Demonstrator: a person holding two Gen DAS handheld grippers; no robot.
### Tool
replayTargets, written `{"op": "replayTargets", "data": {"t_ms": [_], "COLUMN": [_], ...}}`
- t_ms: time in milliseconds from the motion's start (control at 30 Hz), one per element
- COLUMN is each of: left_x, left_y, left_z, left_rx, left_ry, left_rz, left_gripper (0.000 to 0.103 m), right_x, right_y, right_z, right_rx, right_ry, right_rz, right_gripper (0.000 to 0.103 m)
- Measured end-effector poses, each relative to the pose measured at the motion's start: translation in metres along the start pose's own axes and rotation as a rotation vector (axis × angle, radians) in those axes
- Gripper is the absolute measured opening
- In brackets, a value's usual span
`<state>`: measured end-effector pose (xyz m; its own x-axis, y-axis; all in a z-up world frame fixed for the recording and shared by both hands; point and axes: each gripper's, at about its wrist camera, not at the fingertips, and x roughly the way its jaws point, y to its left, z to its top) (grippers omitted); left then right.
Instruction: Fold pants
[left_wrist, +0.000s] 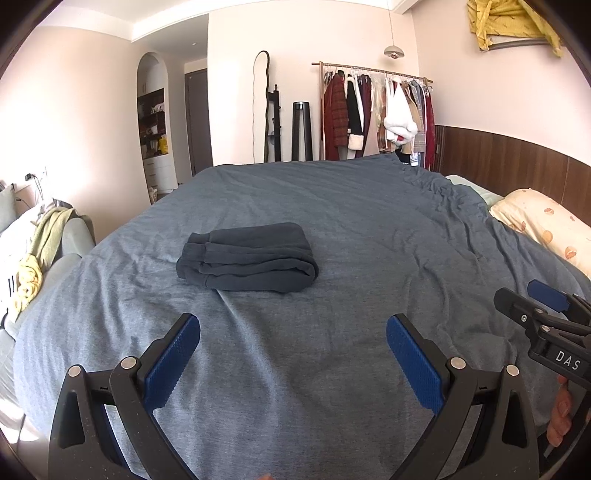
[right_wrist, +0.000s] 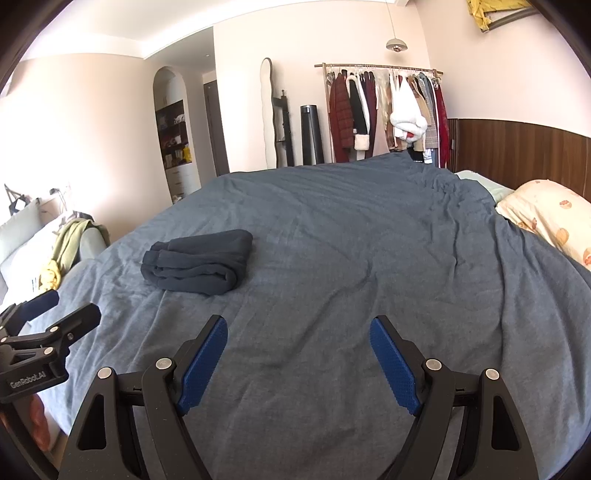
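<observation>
Dark blue-grey pants (left_wrist: 248, 258) lie folded in a compact bundle on the blue-grey bed cover (left_wrist: 351, 229). They also show in the right wrist view (right_wrist: 199, 262). My left gripper (left_wrist: 293, 332) is open and empty, held above the cover, nearer to me than the pants. My right gripper (right_wrist: 299, 332) is open and empty, above the cover to the right of the pants. The right gripper also shows at the right edge of the left wrist view (left_wrist: 546, 310). The left gripper shows at the left edge of the right wrist view (right_wrist: 44, 321).
A patterned cream pillow (left_wrist: 546, 221) lies at the bed's right, against a wooden wall panel (left_wrist: 517, 162). A clothes rack (left_wrist: 376, 110) stands beyond the bed. A grey sofa with green and yellow cloths (left_wrist: 44, 251) is to the left.
</observation>
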<state>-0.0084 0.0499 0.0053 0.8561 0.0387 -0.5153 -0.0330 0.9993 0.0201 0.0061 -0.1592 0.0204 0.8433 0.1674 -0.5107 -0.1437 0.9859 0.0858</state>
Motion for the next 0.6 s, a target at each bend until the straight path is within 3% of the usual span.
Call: {"op": "replayTargets", "data": {"t_ms": [600], "left_x": [0.0008], "left_y": [-0.0049], "left_z": [-0.0027], "left_rx": [-0.005], "left_ry": [0.001], "left_rz": [0.033], "left_gripper": [0.103], "right_x": [-0.0003], "right_y": [-0.0008], "right_z": [0.0002], "right_rx": [0.002], "right_ry": [0.001], "right_rz": [-0.001], "right_gripper": [0.08]}}
